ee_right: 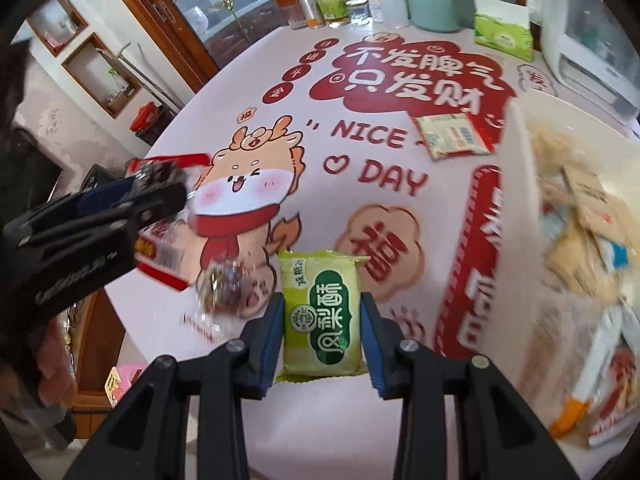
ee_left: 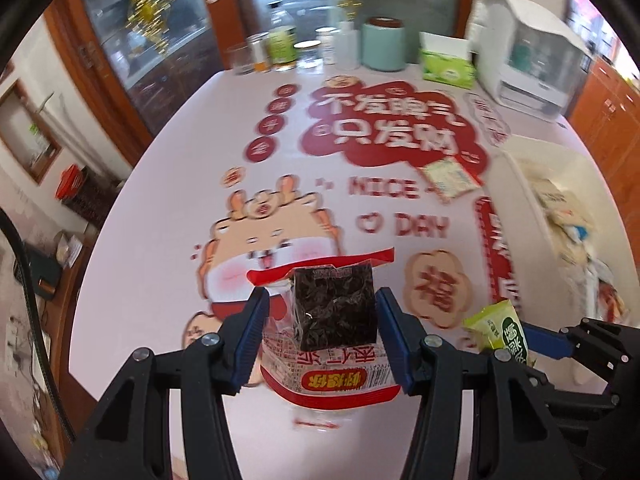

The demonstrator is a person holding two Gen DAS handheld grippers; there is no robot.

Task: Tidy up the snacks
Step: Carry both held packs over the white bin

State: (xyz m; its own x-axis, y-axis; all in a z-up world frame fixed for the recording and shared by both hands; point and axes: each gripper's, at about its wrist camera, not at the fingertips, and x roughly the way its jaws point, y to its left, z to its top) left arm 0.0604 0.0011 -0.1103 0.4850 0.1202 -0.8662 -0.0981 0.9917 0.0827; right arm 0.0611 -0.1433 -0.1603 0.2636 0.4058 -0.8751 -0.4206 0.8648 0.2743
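Pale pink tablecloth [ee_left: 168, 240] printed with a cartoon dragon, red Chinese characters and the words "NICE DAY" covers the table in both wrist views; wooden cabinets with glass doors stand behind it. Along the far edge stand a row of bottles and jars [ee_left: 280, 48], a mint-green canister [ee_left: 383, 44], a green tissue pack [ee_left: 448, 66] and a white appliance [ee_left: 528, 52]. Left gripper [ee_left: 320, 316]: its blue-padded fingers [ee_left: 252, 332] are closed against the sides of a red-and-clear snack packet [ee_left: 332, 340] with a dark block of contents; in the right wrist view the same gripper [ee_right: 160, 196] appears at the left, lifted off the cloth with the packet [ee_right: 168, 236] hanging from it, motion-blurred. Right gripper [ee_right: 322, 320]: its pads [ee_right: 370, 344] pinch a green pastry packet [ee_right: 320, 316] by its two long sides, the packet held above the near part of the table; the left wrist view shows this packet [ee_left: 500, 328] at its lower right. A small clear-wrapped candy [ee_right: 226, 284] is seen blurred just left of the right gripper; whether it rests on the cloth cannot be told. A flat cream sachet [ee_left: 448, 178] with a barcode lies on the red lettering, just beside the white storage bin [ee_left: 516, 208]. The bin stands at the right side of the table and holds assorted beige, white and red snack packets [ee_right: 592, 216].
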